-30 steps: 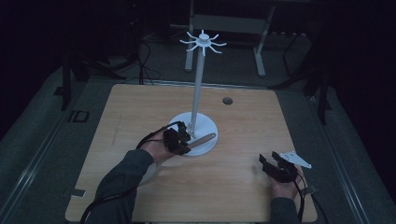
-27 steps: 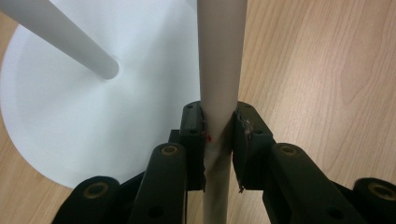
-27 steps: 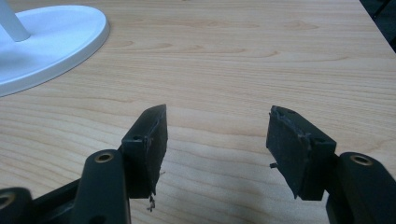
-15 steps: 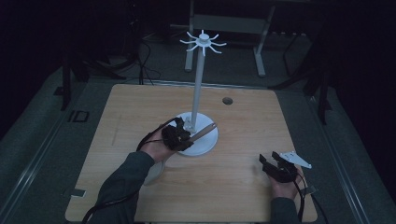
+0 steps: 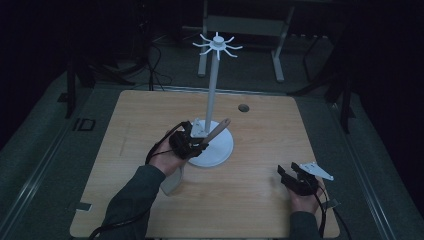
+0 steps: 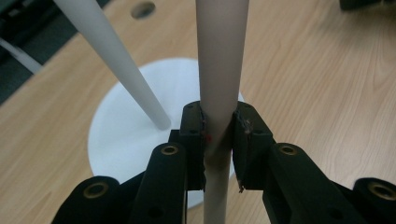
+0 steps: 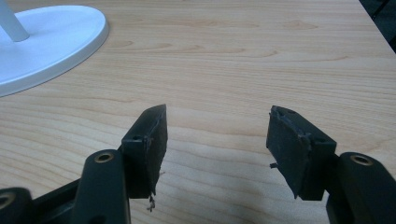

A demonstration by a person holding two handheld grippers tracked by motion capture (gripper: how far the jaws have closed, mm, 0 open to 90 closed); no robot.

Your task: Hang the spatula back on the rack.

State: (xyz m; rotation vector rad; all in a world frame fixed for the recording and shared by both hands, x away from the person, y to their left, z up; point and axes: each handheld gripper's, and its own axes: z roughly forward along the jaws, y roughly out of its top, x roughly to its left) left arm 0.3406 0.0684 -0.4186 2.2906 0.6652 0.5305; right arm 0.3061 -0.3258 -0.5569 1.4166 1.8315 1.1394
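Observation:
A white stand (image 5: pixel 213 90) with a round base (image 5: pixel 220 147) and a ring of hooks (image 5: pixel 218 45) on top rises mid-table. My left gripper (image 5: pixel 200 143) is shut on a utensil's beige handle (image 5: pixel 217 131), which slants up to the right in front of the pole. The utensil's pale grey end (image 5: pixel 171 182) shows below the person's wrist. In the left gripper view both jaws press on the handle (image 6: pixel 219 70), with the pole (image 6: pixel 112 60) and base (image 6: pixel 121 135) just behind. My right gripper (image 5: pixel 289 176) stays open over the table's front right; its own view (image 7: pixel 217 135) has bare wood between the jaws.
The wooden table (image 5: pixel 150 115) has a small round hole (image 5: pixel 243 107) behind the stand. A corner of the stand's base (image 7: pixel 46 42) lies at the far left of the right gripper view. Dark floor, cables and metal frame legs (image 5: pixel 277 55) surround the table.
The left gripper has tipped the handle upward, its free tip rising beside the pole. The right gripper has stayed where it was.

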